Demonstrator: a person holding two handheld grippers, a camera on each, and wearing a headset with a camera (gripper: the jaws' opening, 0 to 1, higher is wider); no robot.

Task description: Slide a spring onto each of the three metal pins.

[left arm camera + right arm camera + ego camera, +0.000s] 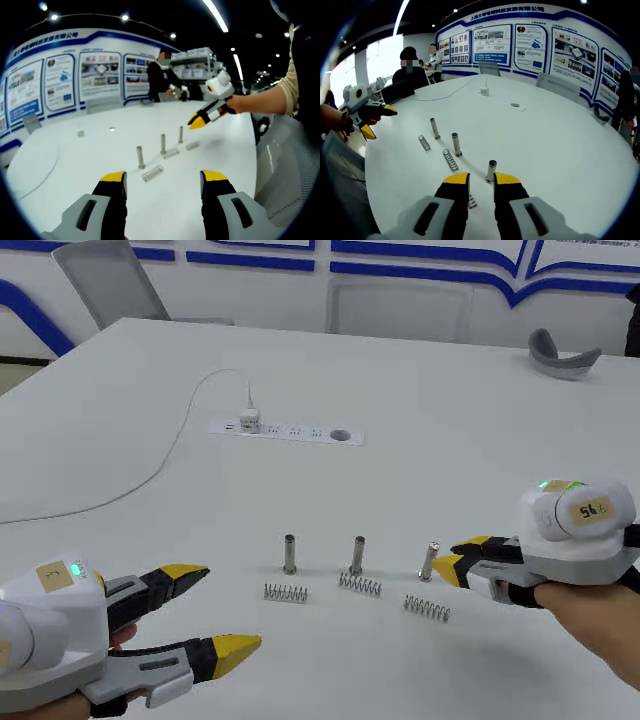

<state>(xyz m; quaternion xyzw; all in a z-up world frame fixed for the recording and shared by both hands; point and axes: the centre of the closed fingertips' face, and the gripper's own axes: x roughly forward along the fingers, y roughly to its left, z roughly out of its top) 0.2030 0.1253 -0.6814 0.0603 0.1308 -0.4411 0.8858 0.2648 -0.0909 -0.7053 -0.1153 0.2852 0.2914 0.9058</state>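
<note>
Three pins point(357, 555) stand on the bench point(450, 440), three springs point(360, 585) lying beside them; left gripper point(230, 606) fingers spread wide, right gripper point(447, 562) fingers narrow, empty.

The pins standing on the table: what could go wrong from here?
The right gripper is close to the nearest pin; a nudge could tip it over.
The springs lie loose on the smooth table and might roll or flick away when pinched.
</note>
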